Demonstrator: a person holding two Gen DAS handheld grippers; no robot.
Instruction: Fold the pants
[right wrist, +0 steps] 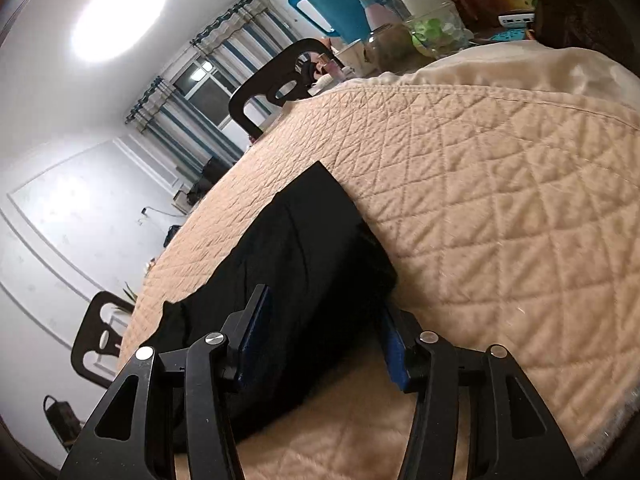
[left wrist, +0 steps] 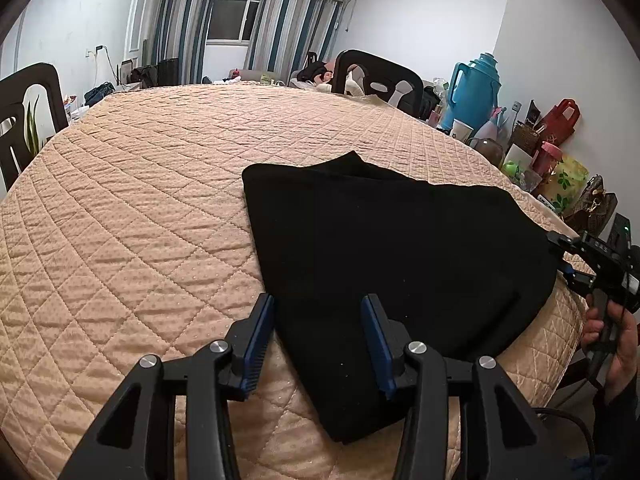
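Black pants [left wrist: 380, 240], folded into a flat stack, lie on the peach quilted table cover [left wrist: 140, 200]. My left gripper [left wrist: 318, 312] hovers over the stack's near left corner. Its jaws are apart, with one blue pad over the quilt and the other over the cloth, gripping nothing. At the stack's right edge my right gripper [left wrist: 562, 258] is held by a hand [left wrist: 612, 344]. In the right wrist view the right gripper [right wrist: 324, 320] stands wide open. The pants' [right wrist: 304, 240] edge runs between its fingers, and neither pad presses on the cloth.
Dark chairs [left wrist: 24, 116] [left wrist: 376, 76] stand at the far sides of the table. A blue thermos [left wrist: 476, 92], cups, jars and bags crowd the right side by the wall. The quilt [right wrist: 500, 200] drops off at the near and right edges.
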